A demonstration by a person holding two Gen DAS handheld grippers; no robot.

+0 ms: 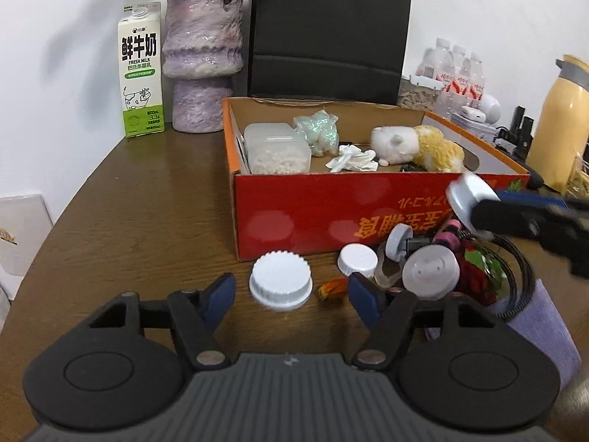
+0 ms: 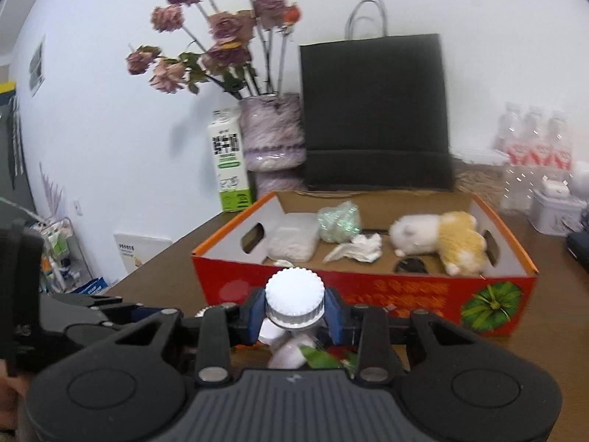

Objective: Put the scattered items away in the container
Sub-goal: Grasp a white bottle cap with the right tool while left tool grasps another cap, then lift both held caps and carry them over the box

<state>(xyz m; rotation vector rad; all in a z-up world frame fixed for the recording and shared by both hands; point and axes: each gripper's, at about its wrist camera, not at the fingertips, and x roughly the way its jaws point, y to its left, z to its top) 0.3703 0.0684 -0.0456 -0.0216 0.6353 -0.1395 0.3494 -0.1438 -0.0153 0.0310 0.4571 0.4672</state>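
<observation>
Left gripper (image 1: 291, 291) spread wide – low over table (image 1: 129, 221), white cap (image 1: 280, 284) between its pads, untouched | right gripper (image 2: 294, 311) clamped on a ribbed white bottle (image 2: 294, 300), raised near box (image 2: 368, 294) front wall at 12 o'clock | more caps (image 1: 359, 259) and clutter at left gripper's 2 o'clock | plush (image 2: 438, 241) – inside box, right half
</observation>
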